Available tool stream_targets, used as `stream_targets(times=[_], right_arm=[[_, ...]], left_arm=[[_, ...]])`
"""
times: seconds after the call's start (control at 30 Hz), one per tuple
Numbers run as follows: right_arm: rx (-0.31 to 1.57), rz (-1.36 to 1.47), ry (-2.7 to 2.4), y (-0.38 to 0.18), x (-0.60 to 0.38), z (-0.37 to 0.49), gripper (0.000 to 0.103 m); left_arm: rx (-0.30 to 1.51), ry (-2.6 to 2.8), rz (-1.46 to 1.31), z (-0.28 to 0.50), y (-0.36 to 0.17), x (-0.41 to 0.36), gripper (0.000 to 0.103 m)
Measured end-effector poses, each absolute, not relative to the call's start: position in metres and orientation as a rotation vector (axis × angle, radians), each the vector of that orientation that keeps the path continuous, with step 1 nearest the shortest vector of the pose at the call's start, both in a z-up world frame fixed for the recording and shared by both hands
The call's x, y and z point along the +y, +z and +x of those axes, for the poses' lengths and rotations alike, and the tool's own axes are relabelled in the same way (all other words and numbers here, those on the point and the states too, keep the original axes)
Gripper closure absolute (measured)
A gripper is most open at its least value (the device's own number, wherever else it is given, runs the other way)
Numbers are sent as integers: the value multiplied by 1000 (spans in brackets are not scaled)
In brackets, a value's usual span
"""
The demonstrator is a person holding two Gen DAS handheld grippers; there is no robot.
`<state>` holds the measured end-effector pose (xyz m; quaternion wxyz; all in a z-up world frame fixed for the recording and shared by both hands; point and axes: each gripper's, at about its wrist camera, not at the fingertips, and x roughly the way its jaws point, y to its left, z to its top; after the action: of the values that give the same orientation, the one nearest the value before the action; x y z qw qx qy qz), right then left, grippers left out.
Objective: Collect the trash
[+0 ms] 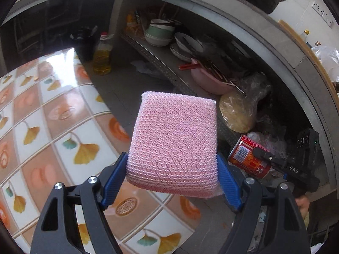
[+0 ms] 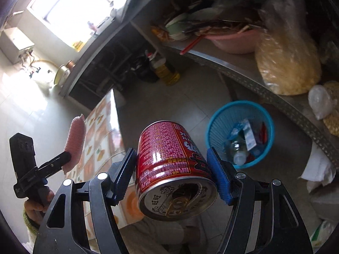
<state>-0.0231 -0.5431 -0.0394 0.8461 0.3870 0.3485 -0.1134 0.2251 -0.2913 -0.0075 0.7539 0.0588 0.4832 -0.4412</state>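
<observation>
My left gripper (image 1: 172, 180) is shut on a pink mesh sponge (image 1: 173, 139), held up over the patterned table. The right wrist view shows that same sponge (image 2: 75, 141) at the left, clamped in the left gripper (image 2: 63, 158). My right gripper (image 2: 171, 173) is shut on a red drink can (image 2: 171, 165) lying sideways between the blue pads, its opened top facing the camera. The can (image 1: 247, 158) and the right gripper (image 1: 267, 156) also appear at the right of the left wrist view. A blue mesh waste basket (image 2: 214, 127) with a bottle and wrappers inside stands on the floor just right of the can.
A floral-patterned tabletop (image 1: 42, 127) lies below the left gripper. A low metal shelf (image 1: 165, 67) carries bowls, a pink basin (image 1: 207, 80) and bagged food (image 2: 286, 67). An oil bottle (image 1: 102, 57) stands on the grey floor. White crumpled paper (image 2: 317, 169) lies at the right.
</observation>
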Motion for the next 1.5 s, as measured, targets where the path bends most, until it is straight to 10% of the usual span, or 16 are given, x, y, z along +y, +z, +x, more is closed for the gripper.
stream_targets(times=[0.73,1.5], right_arm=[[826,1004,-564,-213,-649,26,36],[698,587,-450,-80,-537,-43,22]], left_arm=[[1373,-942,240,272,-148,-517,16],[987,-1110,179,187,-10,-368,9]])
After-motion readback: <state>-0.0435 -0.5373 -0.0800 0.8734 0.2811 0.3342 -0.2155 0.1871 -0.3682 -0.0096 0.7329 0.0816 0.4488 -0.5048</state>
